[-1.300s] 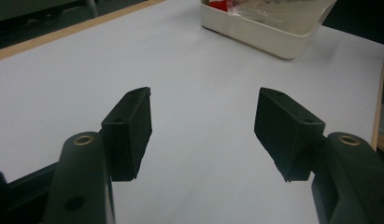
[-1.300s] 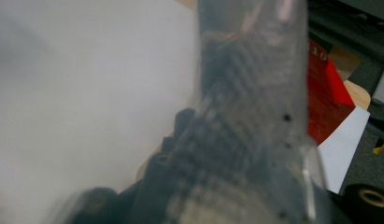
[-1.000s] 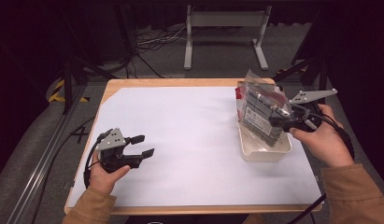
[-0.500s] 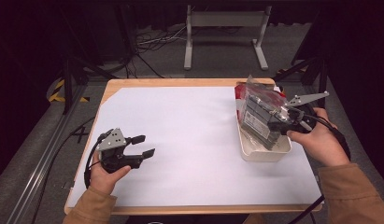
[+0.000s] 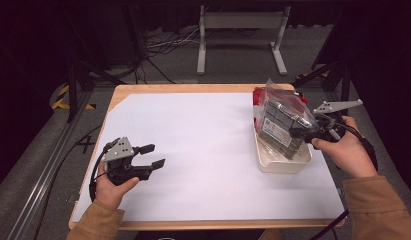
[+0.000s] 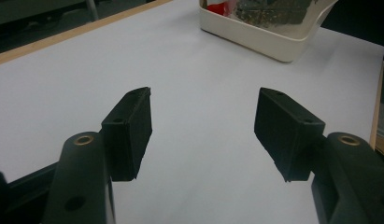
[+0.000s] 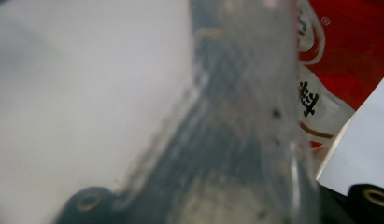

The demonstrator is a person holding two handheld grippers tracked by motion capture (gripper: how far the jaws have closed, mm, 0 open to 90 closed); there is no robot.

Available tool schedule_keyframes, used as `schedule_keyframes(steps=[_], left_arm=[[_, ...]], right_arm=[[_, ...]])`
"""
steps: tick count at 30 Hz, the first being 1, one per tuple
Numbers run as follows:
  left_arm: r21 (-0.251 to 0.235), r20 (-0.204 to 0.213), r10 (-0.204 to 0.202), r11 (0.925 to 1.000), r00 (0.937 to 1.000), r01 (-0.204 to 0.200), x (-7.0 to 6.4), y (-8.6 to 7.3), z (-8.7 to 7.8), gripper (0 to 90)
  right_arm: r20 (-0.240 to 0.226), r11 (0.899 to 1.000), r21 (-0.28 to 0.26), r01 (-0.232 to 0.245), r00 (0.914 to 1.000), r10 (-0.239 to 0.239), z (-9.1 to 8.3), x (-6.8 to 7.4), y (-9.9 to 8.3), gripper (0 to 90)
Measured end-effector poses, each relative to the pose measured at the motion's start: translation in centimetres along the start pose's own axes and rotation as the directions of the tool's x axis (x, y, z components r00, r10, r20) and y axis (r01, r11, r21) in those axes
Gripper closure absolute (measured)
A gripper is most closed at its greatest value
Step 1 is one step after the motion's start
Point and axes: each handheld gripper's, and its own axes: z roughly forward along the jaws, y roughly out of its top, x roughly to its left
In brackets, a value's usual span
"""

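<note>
We see a wooden table (image 5: 118,95) covered by a large white sheet (image 5: 203,140), its wood showing as a thin border along the far and left edges. From the jaws of the left gripper (image 5: 150,156) the sheet runs bare and flat ahead and to both sides, so there is wide open room around them. This gripper rests low over the near left part of the sheet, held in the person's left hand (image 5: 110,185); in the left gripper view its two black fingers (image 6: 129,133) stand spread well apart with nothing between them.

Well ahead of those fingers, toward the table's right edge, sits a cream plastic tray (image 5: 283,165) with a raised rim. In it stands a clear plastic bag (image 5: 283,122), crinkled and glossy, packed with dark grey flat pieces and bearing a pale label; a red packet (image 5: 258,95) with white printed characters lies just beyond it in the tray.

The right gripper (image 5: 300,132), held in the right hand (image 5: 345,152), has its tips at the near side of the bag, touching it. In the right gripper view the blurred clear film and dark contents press up against the lens, between the jaw bases. The jaws appear clenched on the bag.
</note>
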Motion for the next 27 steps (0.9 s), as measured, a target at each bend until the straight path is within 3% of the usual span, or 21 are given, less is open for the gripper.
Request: schedule_keyframes(steps=[3,4,5,9,10,16,22,27], left_arm=[[0.002,-0.003,-0.002,1.0,1.0,0.002,0.0,0.0,0.0,37.3],[0.004,-0.003,-0.002,1.0,1.0,0.002,0.0,-0.1,0.0,37.3],[0.006,-0.001,-0.006,1.0,1.0,0.006,0.0,-0.1,-0.1,37.3],[0.01,0.001,0.0,0.9999,1.0,0.0,0.0,-0.2,-0.2,36.9],[0.01,0.001,0.002,1.0,1.0,-0.002,-0.1,-0.2,-0.2,36.9],[0.002,0.002,-0.007,1.0,1.0,0.007,-0.4,-0.4,-1.0,36.5],[-0.004,0.01,-0.018,0.9998,0.9998,0.018,-0.8,-0.9,-1.9,36.1],[-0.008,0.012,-0.017,0.9998,0.9998,0.017,-1.0,-1.4,-2.8,35.6]], right_arm=[[-0.006,0.999,-0.044,-0.025,0.9997,0.024,-0.1,-0.2,-0.4,65.6],[-0.011,0.991,-0.117,-0.058,0.9983,0.057,-0.3,-0.5,-1.2,49.8],[-0.01,0.987,-0.15,-0.055,0.9985,0.054,-0.4,-0.5,-1.5,41.2],[0.006,0.978,-0.203,-0.055,0.9983,0.058,-0.9,-0.6,-2.4,32.2],[0.039,0.969,-0.245,-0.04,0.9979,0.051,-1.8,-0.4,-3.3,28.6],[0.101,0.944,-0.331,-0.01,0.9938,0.046,-4.2,0.5,-5.1,27.3],[0.089,0.936,-0.352,-0.001,0.9954,0.035,-5.0,1.7,-6.6,27.2],[0.055,0.925,-0.379,0.036,0.9983,-0.017,-4.4,2.9,-8.1,27.5]])
